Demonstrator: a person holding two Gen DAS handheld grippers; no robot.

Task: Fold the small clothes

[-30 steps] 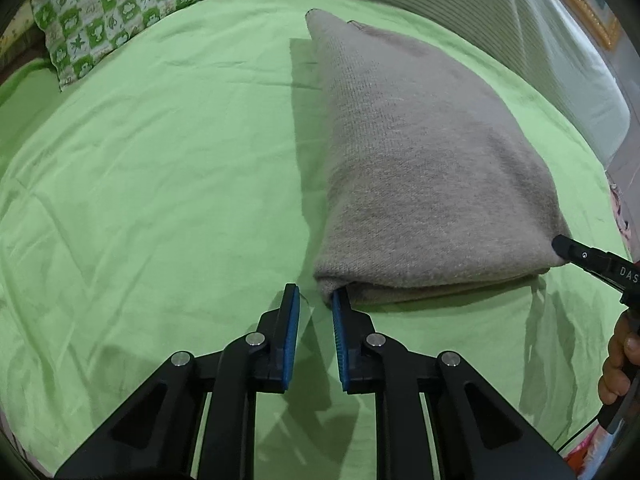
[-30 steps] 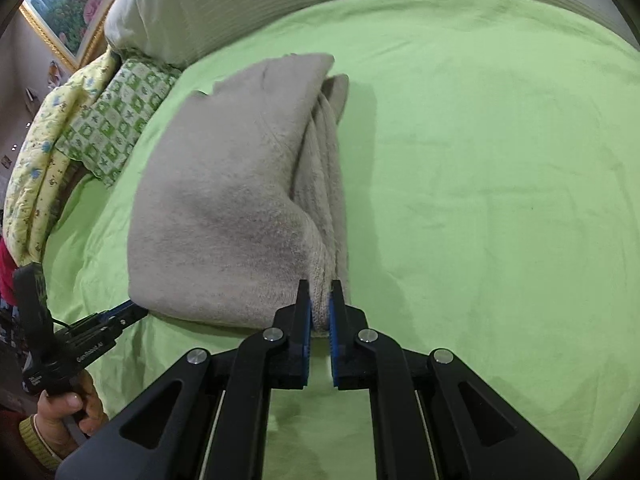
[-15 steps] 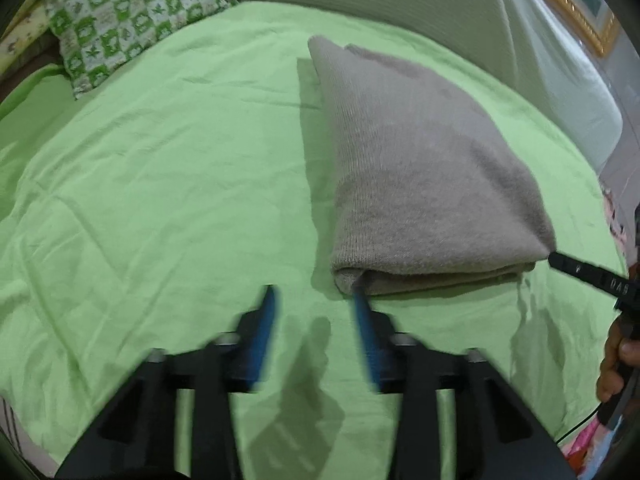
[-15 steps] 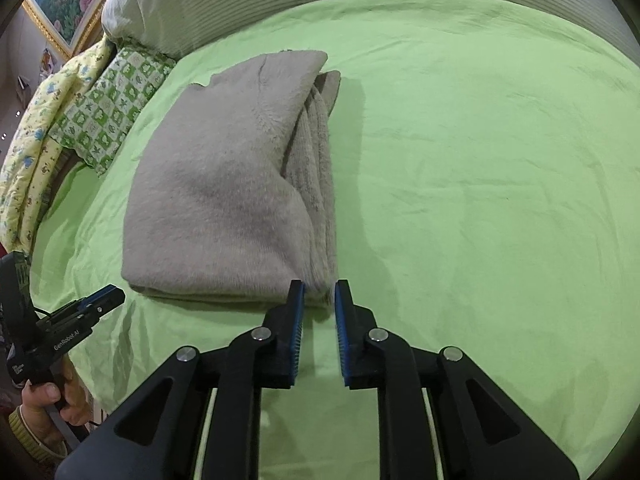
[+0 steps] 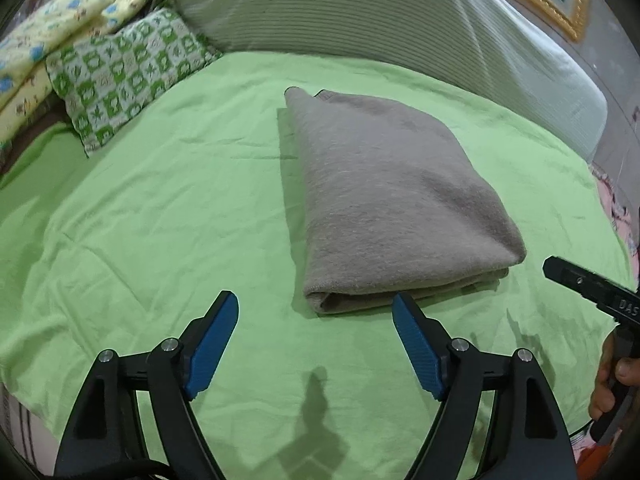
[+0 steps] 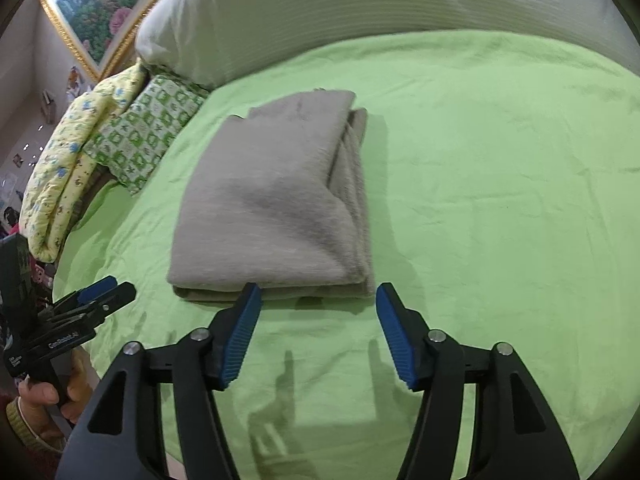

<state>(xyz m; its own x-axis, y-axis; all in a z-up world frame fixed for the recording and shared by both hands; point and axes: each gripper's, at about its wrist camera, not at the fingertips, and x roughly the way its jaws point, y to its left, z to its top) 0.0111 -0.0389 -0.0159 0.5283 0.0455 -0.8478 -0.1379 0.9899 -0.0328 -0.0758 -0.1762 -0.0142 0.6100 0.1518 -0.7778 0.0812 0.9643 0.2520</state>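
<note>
Lying folded on the green bed sheet [image 5: 160, 220], the grey sweater [image 5: 392, 200] sits just ahead of both grippers. The left gripper [image 5: 316, 316] and right gripper [image 6: 318, 304] hang with jaws spread wide, grasping nothing. The knit looks soft, thick and floppy, probably light but prone to sagging; a pinch through all layers at the near corners should hold best.

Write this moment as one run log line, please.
left gripper: open, empty | right gripper: open, empty | grey garment: folded, on green sheet
</note>
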